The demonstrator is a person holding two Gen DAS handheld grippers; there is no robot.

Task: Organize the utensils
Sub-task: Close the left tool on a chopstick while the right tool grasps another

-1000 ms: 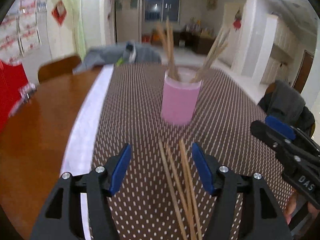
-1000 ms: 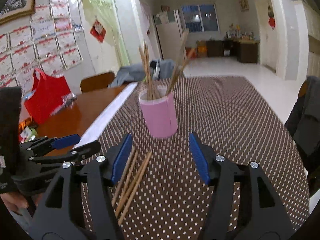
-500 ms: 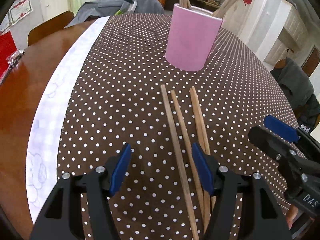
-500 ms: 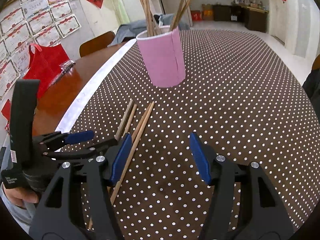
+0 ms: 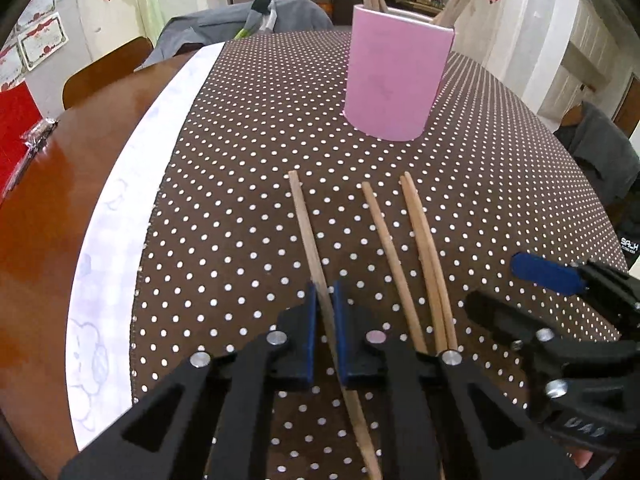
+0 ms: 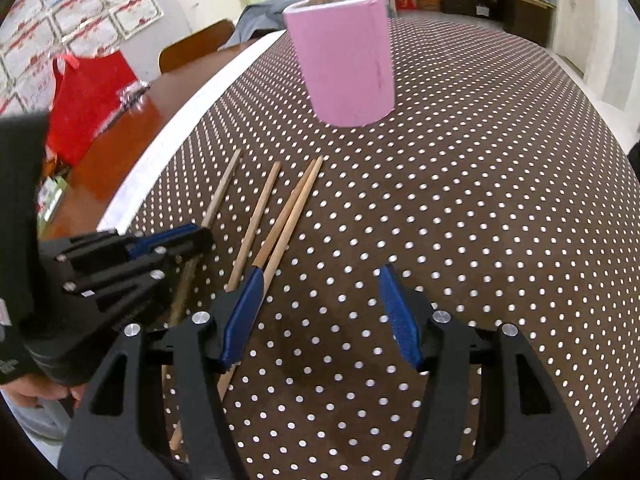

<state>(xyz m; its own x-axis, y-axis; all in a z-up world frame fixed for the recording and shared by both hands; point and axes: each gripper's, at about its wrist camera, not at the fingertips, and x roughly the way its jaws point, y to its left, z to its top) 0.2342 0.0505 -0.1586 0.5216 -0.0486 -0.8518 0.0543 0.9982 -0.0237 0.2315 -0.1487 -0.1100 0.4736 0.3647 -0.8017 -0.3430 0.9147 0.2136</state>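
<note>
— Left gripper has its blue pads pressed together on the leftmost chopstick, pinching it partway along its length; the far end of the stick points toward the pink cup.

— And the right one?

— Right gripper hangs with its pads wide apart and nothing between them, low over the dotted tablecloth. Its left pad sits just over the near ends of the pair of chopsticks lying side by side.

— So how far along would you say this is?

— Partway, I'd judge. The cup already has several sticks standing in it, and three loose ones lie on the cloth beside the clamped one: that pair, touching each other, and a single chopstick between them and the held stick.

— What does the next move ask for?

— My guess: lift the clamped stick clear of the cloth, tip it toward upright and lower its end into the cup's mouth without knocking the ones leaning there. The grip looks thin, so the stick may swivel between the pads.
</note>
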